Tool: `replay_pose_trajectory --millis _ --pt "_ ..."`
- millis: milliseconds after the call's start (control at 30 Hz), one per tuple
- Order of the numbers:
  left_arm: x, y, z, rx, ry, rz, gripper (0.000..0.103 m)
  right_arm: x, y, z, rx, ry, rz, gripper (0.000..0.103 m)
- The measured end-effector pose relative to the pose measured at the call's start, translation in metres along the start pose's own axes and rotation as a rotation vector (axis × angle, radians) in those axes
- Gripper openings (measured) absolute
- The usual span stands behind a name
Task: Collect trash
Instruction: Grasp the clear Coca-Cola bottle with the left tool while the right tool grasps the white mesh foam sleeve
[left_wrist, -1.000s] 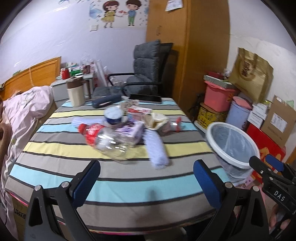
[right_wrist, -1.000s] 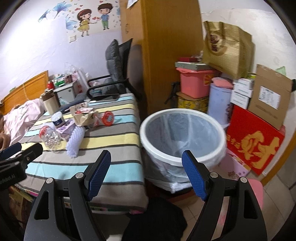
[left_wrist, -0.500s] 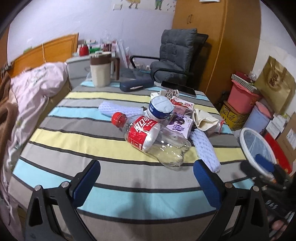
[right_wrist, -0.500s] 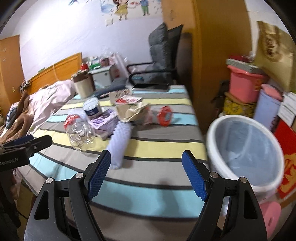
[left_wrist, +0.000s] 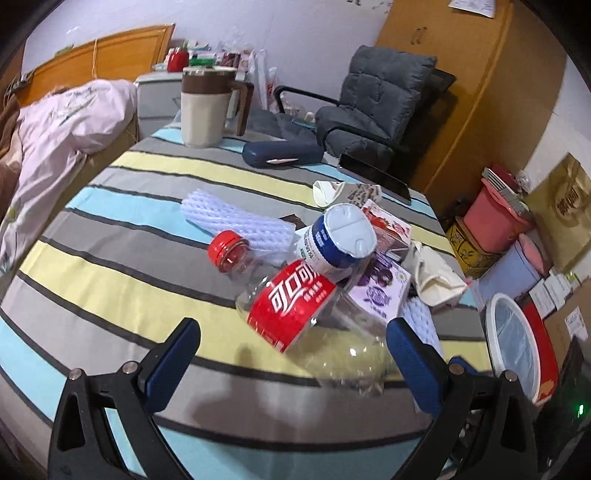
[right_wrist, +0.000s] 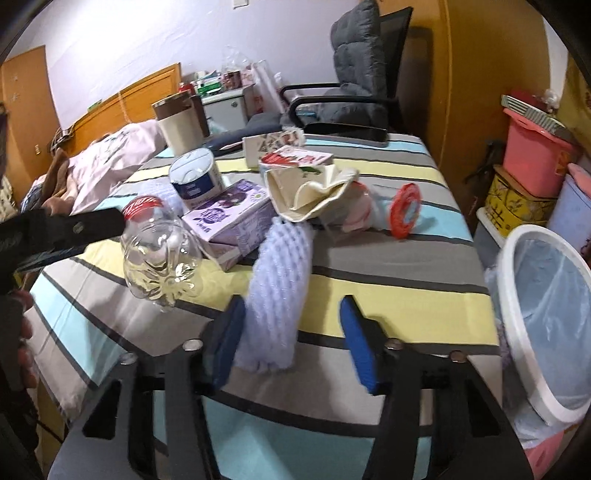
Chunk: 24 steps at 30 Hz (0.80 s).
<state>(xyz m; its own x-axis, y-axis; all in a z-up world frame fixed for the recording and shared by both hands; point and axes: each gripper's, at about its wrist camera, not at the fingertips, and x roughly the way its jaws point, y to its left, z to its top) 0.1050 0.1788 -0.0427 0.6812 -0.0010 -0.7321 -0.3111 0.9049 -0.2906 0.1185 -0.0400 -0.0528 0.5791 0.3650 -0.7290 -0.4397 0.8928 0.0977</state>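
- The left gripper (left_wrist: 291, 350) is hanging low in the left wrist view, jaws wide, with the clear bottle (left_wrist: 295, 310) lying between them and touching nothing
- The right gripper (right_wrist: 291, 332) is sitting low in the right wrist view; its jaws have just been closing and are now narrow, around the near end of the foam net (right_wrist: 277, 291), left pad beside it, right pad apart
- The bin (right_wrist: 543, 321) is standing at the right edge, beside the striped table (right_wrist: 388, 291)

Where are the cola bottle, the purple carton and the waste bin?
cola bottle (left_wrist: 291, 306), left wrist view, red label.
purple carton (right_wrist: 231, 214), right wrist view, top face.
waste bin (right_wrist: 517, 254), right wrist view, white rim.
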Motion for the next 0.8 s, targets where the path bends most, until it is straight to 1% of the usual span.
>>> replay_pose_trajectory --millis 33,67,133,200,267,367,467,500,567,633,667,700,733,767,800 --pt "0.003 0.0 0.001 -0.009 0.003 -0.002 0.102 -0.001 0.0 0.0 0.0 0.001 0.01 0.038" --pt "0.006 -0.001 0.002 -0.015 0.009 -0.005 0.102 0.0 0.001 0.0 0.0 0.002 0.018 0.028" --pt "0.011 -0.003 0.005 -0.019 0.019 0.003 0.102 -0.002 0.001 -0.001 -0.003 0.001 0.027 0.026" --pt "0.015 -0.004 0.008 -0.026 0.021 0.02 0.101 -0.005 -0.001 -0.002 0.001 -0.002 0.032 0.02" --pt "0.018 -0.003 0.01 -0.045 0.025 0.025 0.1 -0.008 -0.005 -0.002 0.01 -0.009 0.04 0.017" --pt "0.026 -0.004 0.012 -0.062 0.038 0.036 0.099 -0.011 -0.009 -0.001 0.012 -0.011 0.042 0.016" --pt "0.036 -0.004 0.009 -0.081 0.08 0.006 0.096 -0.009 -0.01 0.0 0.017 -0.009 0.047 0.015" --pt "0.038 -0.004 0.008 -0.086 0.087 0.008 0.095 -0.009 -0.01 0.0 0.018 -0.011 0.05 0.015" --pt "0.037 -0.005 0.007 -0.081 0.084 0.005 0.093 -0.011 -0.011 0.0 0.016 -0.015 0.052 0.015" --pt "0.037 -0.005 0.007 -0.073 0.09 -0.001 0.092 -0.013 -0.011 0.0 0.015 -0.02 0.051 0.015" --pt "0.036 -0.003 0.006 -0.075 0.095 -0.008 0.089 -0.014 -0.011 0.001 0.016 -0.022 0.051 0.015" --pt "0.034 -0.001 0.006 -0.074 0.096 -0.006 0.082 -0.015 -0.012 0.0 0.018 -0.024 0.053 0.015" --pt "0.032 0.0 0.006 -0.06 0.099 0.0 0.081 -0.016 -0.011 0.0 0.018 -0.026 0.053 0.015" --pt "0.03 0.001 0.006 -0.044 0.098 0.011 0.077 -0.017 -0.012 0.0 0.02 -0.027 0.053 0.015" --pt "0.027 0.002 0.006 -0.026 0.097 0.015 0.075 -0.017 -0.012 0.0 0.022 -0.026 0.054 0.015"
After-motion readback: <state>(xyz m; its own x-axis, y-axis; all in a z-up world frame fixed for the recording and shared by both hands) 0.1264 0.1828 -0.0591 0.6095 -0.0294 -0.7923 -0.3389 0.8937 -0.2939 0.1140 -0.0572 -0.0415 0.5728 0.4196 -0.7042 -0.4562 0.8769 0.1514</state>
